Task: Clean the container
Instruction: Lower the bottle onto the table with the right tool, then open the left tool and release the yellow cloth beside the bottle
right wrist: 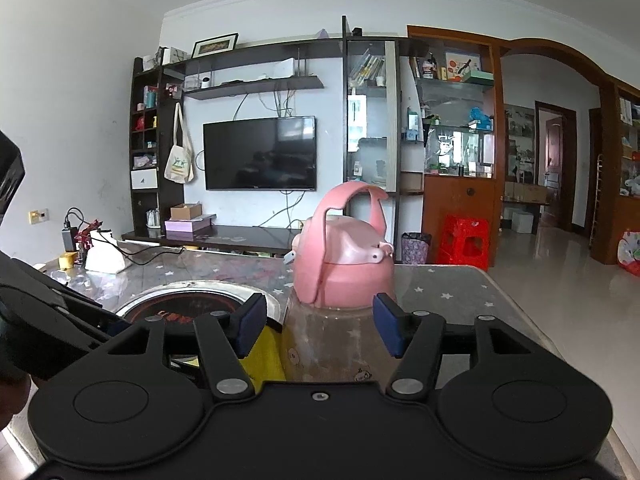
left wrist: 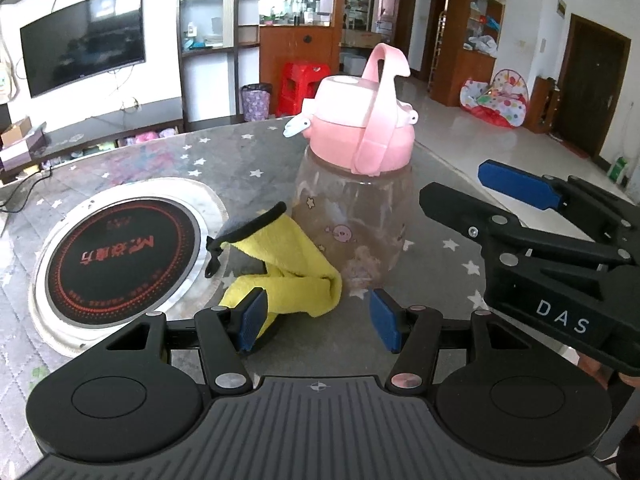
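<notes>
My tongs are black with blue pads (left wrist: 253, 318). The bottle (left wrist: 352, 224) is clear brownish with small cartoon prints under a pink lid (left wrist: 360, 120); the cloth (left wrist: 292, 264) is yellow, edged in black. White stars dot the grey table (left wrist: 160, 160).

Both tools are built alike: matte black plastic bodies with a ribbed grey plate at the rear centre and a large round black housing on each side, each with a shallow circular recess. The left gripper (left wrist: 318, 322) has two angled black link arms running forward to its fingers, pinned with silver round rivets, and a small crosshair mark sits behind the fingers on the ribbed plate. Each finger ends in a blue ridged pad (left wrist: 253, 319). The right gripper (right wrist: 320, 326) has a single small screw centred behind its fingers. Seen from the left wrist, its side bears white letters "DAS".
</notes>
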`<state>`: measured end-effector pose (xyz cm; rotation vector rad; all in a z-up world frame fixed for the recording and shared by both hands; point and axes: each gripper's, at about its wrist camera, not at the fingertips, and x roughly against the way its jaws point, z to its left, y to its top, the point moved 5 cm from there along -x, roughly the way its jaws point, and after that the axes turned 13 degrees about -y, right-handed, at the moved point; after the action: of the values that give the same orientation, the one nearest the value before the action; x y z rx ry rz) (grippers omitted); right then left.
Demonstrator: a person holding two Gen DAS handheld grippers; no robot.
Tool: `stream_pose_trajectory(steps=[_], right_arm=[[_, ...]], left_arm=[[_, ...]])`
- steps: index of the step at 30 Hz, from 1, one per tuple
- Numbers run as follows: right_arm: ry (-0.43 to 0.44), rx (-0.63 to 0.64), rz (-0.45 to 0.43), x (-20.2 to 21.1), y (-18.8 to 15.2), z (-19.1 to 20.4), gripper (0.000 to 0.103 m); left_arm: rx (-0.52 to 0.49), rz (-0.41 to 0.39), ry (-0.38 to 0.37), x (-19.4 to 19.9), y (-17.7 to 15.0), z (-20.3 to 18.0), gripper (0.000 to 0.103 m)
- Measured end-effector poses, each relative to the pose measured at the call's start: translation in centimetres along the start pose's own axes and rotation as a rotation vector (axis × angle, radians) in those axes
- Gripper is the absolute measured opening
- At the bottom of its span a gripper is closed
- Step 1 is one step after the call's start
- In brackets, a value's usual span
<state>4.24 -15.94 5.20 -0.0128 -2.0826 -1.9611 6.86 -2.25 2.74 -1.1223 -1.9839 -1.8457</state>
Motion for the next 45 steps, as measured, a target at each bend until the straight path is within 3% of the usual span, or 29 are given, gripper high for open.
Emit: stream_pose_trajectory(steps=[7, 17, 23, 45], right_arm=[[-0.029, 0.006, 0.008, 0.5, -0.7, 0.1, 0.065], [-0.061, 0.016, 0.04, 0.9, -2.6, 0.2, 0.087], [-0.076, 0.004, 0.045, 1.2, -2.9, 0.0, 0.103], [-0.116, 0.011, 0.097, 0.5, -5.6, -1.1, 0.103]], left_arm=[[0.034, 0.017, 0.025, -0.4, -1.6, -0.3, 0.058], [0.033, 0.037, 0.031, -1.2, -3.6, -0.8, 0.058], [0.032, 0.045, 0.075, -1.5, -4.4, -0.6, 0.059], [0.068, 0.082, 0.106, -2.2, -6.3, -0.1, 0.059]])
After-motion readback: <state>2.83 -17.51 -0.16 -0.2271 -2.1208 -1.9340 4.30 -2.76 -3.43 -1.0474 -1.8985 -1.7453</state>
